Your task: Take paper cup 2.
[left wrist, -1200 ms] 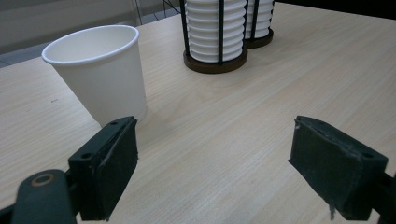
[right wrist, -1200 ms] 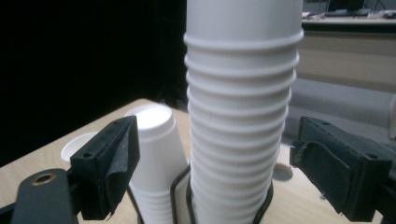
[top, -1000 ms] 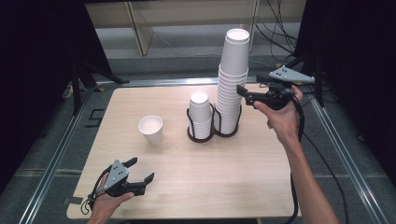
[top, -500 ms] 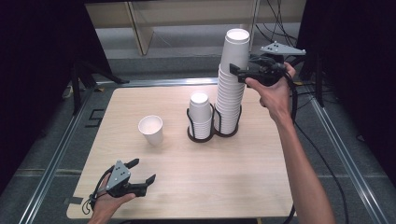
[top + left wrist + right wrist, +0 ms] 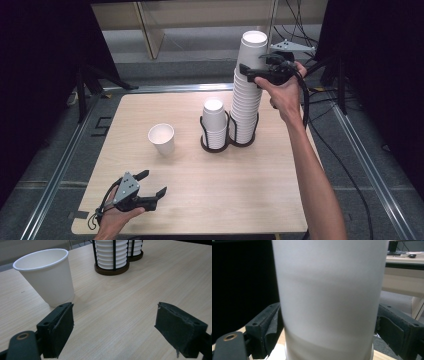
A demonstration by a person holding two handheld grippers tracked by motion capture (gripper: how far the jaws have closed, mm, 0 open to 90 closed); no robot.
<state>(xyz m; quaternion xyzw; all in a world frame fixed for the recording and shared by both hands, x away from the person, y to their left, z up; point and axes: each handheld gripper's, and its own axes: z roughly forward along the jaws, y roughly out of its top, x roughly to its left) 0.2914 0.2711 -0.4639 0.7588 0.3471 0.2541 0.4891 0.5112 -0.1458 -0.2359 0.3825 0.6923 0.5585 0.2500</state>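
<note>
While my left gripper (image 5: pixel 152 186) rests spread beside the lone white paper cup (image 5: pixel 162 138), my right gripper (image 5: pixel 252 70) brackets the tall white paper-cup stack (image 5: pixel 247 95), jaws apart.

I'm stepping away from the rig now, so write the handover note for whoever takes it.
Left gripper: open, holding nothing, low over the table's near left corner.
Right gripper: jaws around the top cup of the tall cup stack; whether they grip it yet is unclear.
Short cup stack sits in the twin black holder beside the tall one.
Done: single paper cup stands upright alone, left of the holder.
Left: probably lift off the top cup and set it down.
</note>
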